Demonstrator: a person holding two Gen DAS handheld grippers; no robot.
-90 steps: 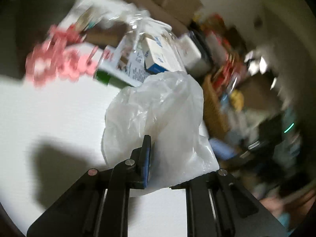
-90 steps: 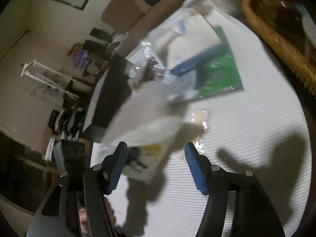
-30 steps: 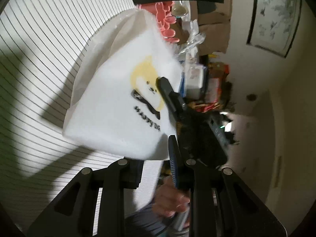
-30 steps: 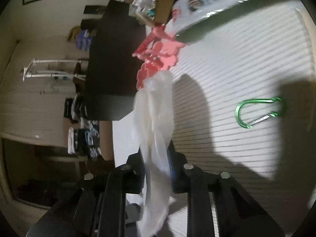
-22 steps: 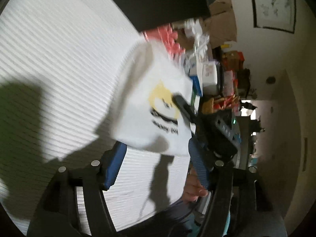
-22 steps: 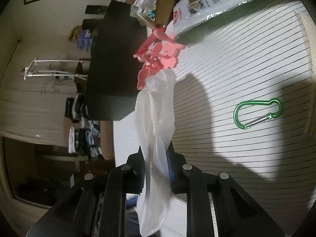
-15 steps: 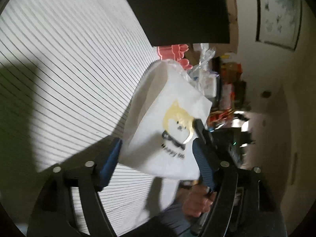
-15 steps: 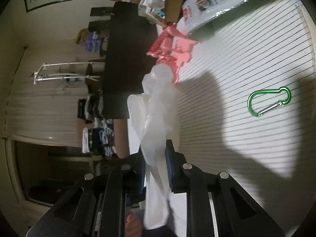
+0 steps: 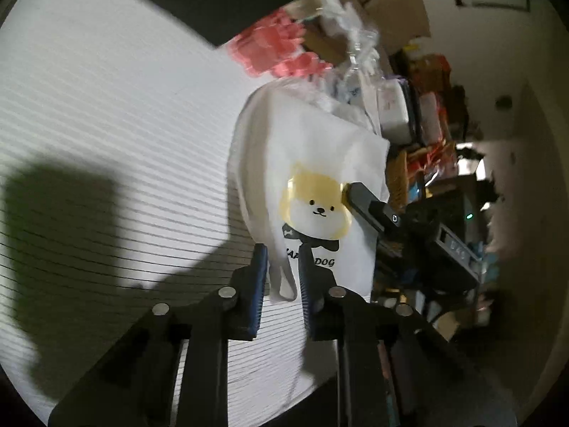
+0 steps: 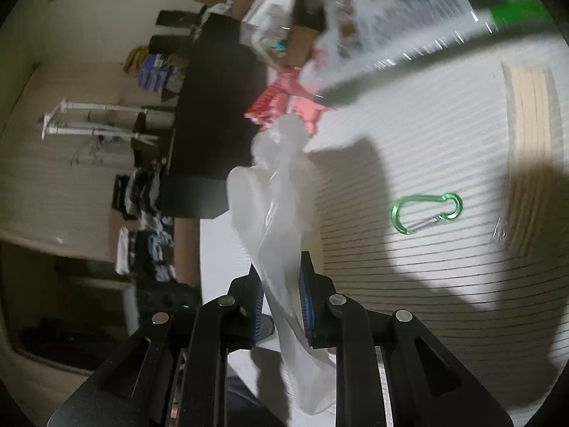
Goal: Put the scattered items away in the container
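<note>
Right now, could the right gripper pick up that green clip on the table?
Probably not yet. The right gripper is shut on the bag, so it has no free jaws. The clip itself lies bare on the table, nothing covering it.

Right gripper [image 10: 281,306] has its blue-padded jaws pinched on a bunched-up white plastic bag [image 10: 277,192], which hangs up off the striped white worktop [image 10: 426,284]. A green carabiner [image 10: 426,212] lies flat on the worktop, well apart from the bag. Further back there's a pink plastic thing [image 10: 288,103] by a blurry pile of packaged stuff [image 10: 355,17].
</note>
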